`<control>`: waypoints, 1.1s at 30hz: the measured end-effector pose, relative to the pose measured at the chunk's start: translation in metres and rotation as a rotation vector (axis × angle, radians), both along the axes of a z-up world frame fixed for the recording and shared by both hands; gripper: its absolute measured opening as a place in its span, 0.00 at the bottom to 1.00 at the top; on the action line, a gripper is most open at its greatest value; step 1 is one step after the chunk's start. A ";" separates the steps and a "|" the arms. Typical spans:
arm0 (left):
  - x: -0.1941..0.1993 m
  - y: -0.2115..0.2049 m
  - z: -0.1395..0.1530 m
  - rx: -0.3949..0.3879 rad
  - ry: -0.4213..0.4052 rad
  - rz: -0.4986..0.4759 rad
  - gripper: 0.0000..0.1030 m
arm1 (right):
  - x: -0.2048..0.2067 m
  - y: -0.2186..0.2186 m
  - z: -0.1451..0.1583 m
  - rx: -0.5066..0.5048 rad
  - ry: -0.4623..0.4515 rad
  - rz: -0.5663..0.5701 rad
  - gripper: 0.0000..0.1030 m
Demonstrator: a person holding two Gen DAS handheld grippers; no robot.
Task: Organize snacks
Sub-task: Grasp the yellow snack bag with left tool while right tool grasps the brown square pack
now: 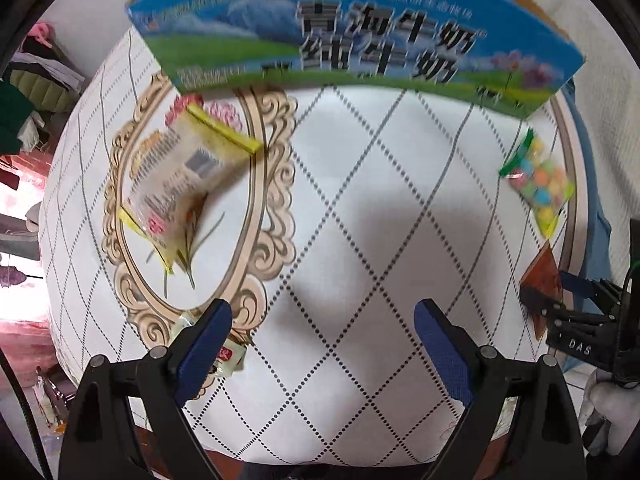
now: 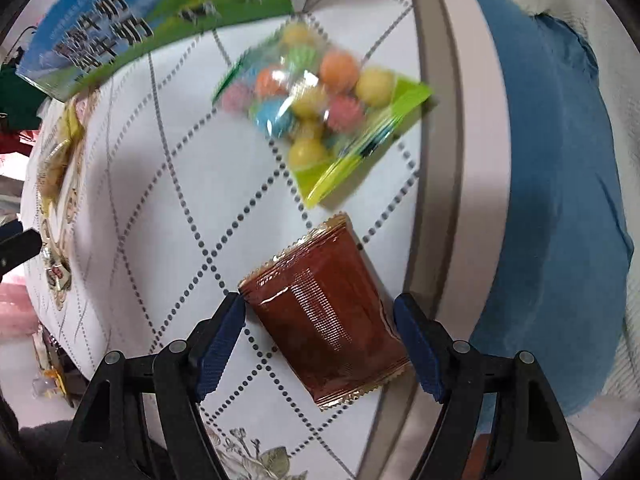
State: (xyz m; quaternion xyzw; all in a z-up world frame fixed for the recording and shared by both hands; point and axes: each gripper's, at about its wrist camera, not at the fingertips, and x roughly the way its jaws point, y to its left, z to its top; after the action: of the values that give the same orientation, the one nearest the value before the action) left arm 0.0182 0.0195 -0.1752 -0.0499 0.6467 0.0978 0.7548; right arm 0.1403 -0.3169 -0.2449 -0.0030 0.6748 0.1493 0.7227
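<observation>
My left gripper [image 1: 323,320] hangs spread wide over the quilted white worktop [image 1: 360,208], gripping nothing; a small wrapped candy [image 1: 228,360] lies just behind its left finger. Ahead to the left a yellow-edged snack packet [image 1: 180,184] lies on the ornate frame print. My right gripper [image 2: 318,316] is also spread, its fingers on either side of the brown sachet [image 2: 324,316]; the left tip looks to touch its corner. The bag of coloured candy balls [image 2: 320,104] lies just beyond, near the blue milk carton box [image 1: 360,28].
</observation>
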 end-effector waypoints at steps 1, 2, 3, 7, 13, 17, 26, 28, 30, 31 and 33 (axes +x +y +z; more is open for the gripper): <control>-0.003 0.004 -0.002 -0.002 0.004 0.008 0.90 | -0.002 0.000 -0.001 0.018 0.014 -0.037 0.76; -0.004 0.007 -0.003 -0.004 0.005 0.015 0.90 | -0.004 0.001 0.000 0.029 0.027 -0.069 0.74; -0.006 0.013 -0.002 -0.004 0.004 0.023 0.91 | -0.006 0.004 0.001 0.041 0.031 -0.086 0.73; -0.009 0.046 0.006 0.032 -0.025 0.045 0.90 | -0.017 0.032 0.006 0.078 0.047 -0.121 0.71; 0.011 0.096 0.018 0.142 -0.023 -0.048 0.90 | -0.017 0.078 0.015 0.122 0.086 -0.179 0.72; 0.039 0.108 0.006 0.208 0.030 -0.188 0.90 | -0.007 0.103 0.028 0.150 0.094 -0.161 0.75; 0.058 0.093 -0.038 0.171 0.122 -0.434 0.63 | -0.002 0.121 0.059 0.058 0.012 -0.004 0.81; 0.051 0.098 -0.041 0.140 0.118 -0.386 0.57 | 0.001 0.131 0.057 0.038 0.005 0.038 0.81; 0.041 0.106 -0.042 0.076 0.123 -0.306 0.54 | 0.000 0.136 0.056 0.032 0.003 0.056 0.81; 0.034 0.112 -0.043 0.014 0.136 -0.238 0.53 | 0.000 0.137 0.055 0.032 0.005 0.060 0.81; 0.019 0.126 -0.048 -0.112 0.165 -0.097 0.53 | 0.000 0.137 0.053 0.032 0.000 0.065 0.81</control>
State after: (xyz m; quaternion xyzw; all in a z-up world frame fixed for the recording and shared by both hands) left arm 0.0367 0.1454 -0.2233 -0.0525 0.7130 0.0286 0.6987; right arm 0.1400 -0.1796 -0.1924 -0.0135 0.6718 0.1835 0.7175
